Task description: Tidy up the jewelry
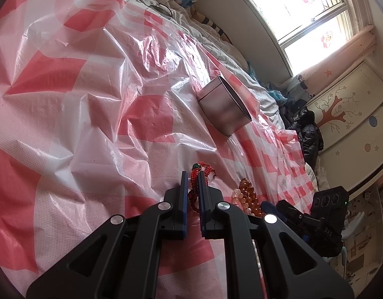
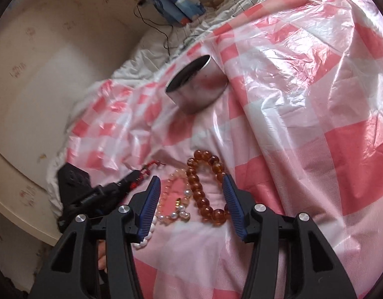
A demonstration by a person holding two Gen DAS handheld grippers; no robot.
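Observation:
My left gripper (image 1: pixel 192 174) is shut on a red braided bracelet (image 1: pixel 208 170) with a green bead, low over the pink-checked plastic sheet (image 1: pixel 91 114). It also shows blurred in the right wrist view, where the left gripper (image 2: pixel 137 175) trails the red cord (image 2: pixel 151 165). My right gripper (image 2: pixel 190 178) is open above an amber bead bracelet (image 2: pixel 200 193) and a pale pink and pearl bracelet (image 2: pixel 175 214), with its pads not touching either. A white bead strand (image 2: pixel 145 238) lies under its left finger. A round metal tin (image 2: pixel 198 87) stands open farther off, tilted.
The sheet covers a bed with a white quilt (image 1: pixel 216 37). A black cable (image 2: pixel 164 32) and blue packets (image 2: pixel 176 7) lie at the bed's head. Dark clothes (image 1: pixel 305 129) are heaped by a decorated wardrobe (image 1: pixel 345 114). A window (image 1: pixel 303 12) is behind.

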